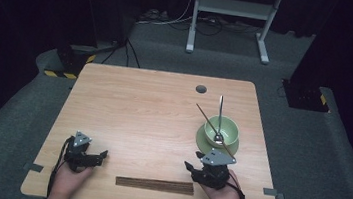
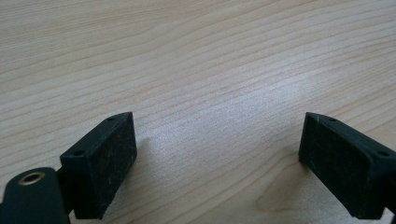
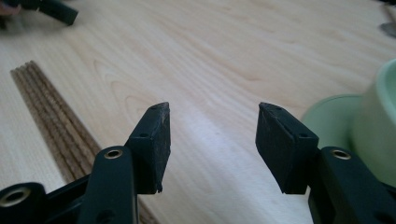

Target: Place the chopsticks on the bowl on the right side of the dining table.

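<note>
A pale green bowl stands on a matching saucer at the table's right side. A metal spoon and a thin dark stick rest in it, leaning toward the far side. My right gripper hovers just in front of the saucer, open, with nothing between its jaws; the bowl and saucer lie to its right. At the front left my left gripper is open over bare wood.
A brown ribbed strip lies along the front edge between my two hands, also seen in the right gripper view. The wooden table has a dark cable hole near its far edge. A white metal frame stands on the floor beyond.
</note>
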`<action>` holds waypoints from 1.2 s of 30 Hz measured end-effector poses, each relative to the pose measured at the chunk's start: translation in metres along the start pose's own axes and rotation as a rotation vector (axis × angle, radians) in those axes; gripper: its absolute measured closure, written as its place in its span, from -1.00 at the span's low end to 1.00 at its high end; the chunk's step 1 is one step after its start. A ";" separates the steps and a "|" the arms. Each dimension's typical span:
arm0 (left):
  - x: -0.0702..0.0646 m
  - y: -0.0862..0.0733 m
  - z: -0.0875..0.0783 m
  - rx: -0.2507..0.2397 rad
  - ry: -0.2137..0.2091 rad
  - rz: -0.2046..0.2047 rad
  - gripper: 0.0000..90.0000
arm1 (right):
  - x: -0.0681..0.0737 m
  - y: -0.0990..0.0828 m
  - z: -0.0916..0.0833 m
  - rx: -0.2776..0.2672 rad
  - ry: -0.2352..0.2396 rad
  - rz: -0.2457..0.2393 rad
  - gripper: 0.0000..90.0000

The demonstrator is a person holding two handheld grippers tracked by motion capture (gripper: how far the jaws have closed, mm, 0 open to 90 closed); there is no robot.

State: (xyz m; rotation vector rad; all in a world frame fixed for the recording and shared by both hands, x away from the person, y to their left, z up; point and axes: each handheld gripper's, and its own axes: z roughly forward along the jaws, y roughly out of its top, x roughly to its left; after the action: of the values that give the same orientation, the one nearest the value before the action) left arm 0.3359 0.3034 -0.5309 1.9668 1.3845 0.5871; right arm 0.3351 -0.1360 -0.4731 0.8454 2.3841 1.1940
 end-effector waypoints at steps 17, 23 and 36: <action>-0.001 -0.002 -0.002 -0.002 0.010 0.003 -0.71 | 0.034 -0.015 0.037 0.115 0.197 -0.061 0.26; -0.001 -0.002 -0.002 -0.003 0.009 0.002 -0.71 | 0.037 -0.015 0.040 0.147 0.209 -0.066 0.37; -0.001 -0.002 -0.002 -0.004 0.007 0.004 -0.70 | 0.034 -0.018 0.046 0.188 0.189 -0.052 0.53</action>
State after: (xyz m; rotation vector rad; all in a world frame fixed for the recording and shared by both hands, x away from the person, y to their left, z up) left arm 0.3326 0.3035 -0.5306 1.9666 1.3835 0.5981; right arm 0.3275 -0.0951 -0.5163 0.7494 2.6882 1.0853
